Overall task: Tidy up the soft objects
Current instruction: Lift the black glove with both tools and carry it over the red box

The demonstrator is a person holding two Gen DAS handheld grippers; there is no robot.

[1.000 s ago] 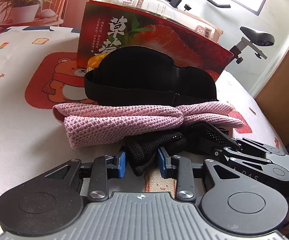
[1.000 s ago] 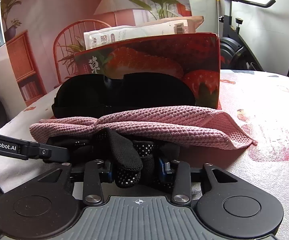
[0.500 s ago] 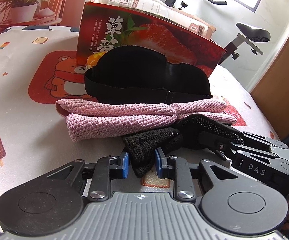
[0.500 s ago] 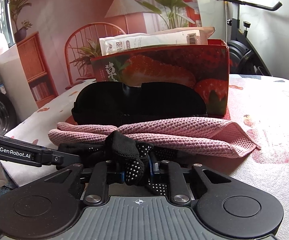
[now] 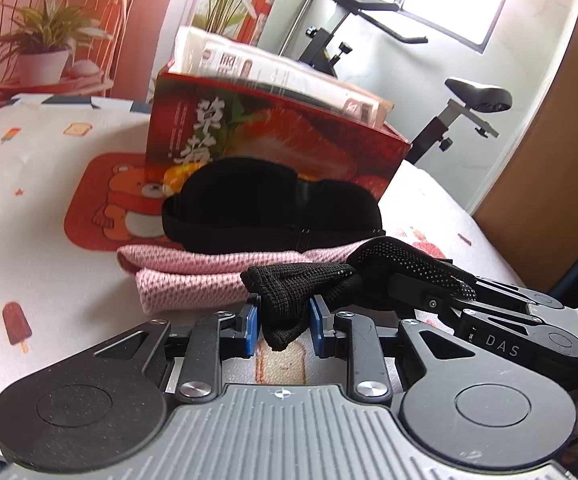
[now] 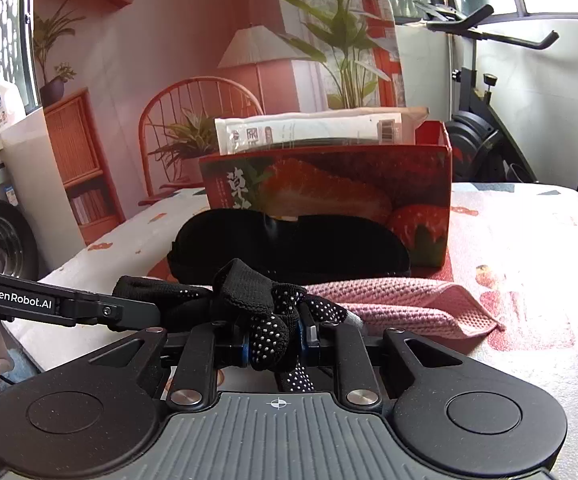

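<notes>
The black knit glove with white grip dots (image 5: pixel 289 292) hangs pinched in both my grippers, left (image 5: pixel 283 322) on its cuff, right (image 6: pixel 275 340) on its fingers, just above the pink waffle-weave cloth (image 5: pixel 209 276), so I should lift evenly, keeping it taut.

Knitted black glove (image 5: pixel 289 296) with rubbery dots, coarse pink woven cloth (image 5: pixel 193 280), glossy printed cardboard box (image 5: pixel 273 140), matt black fabric eye mask (image 5: pixel 265 208).
</notes>
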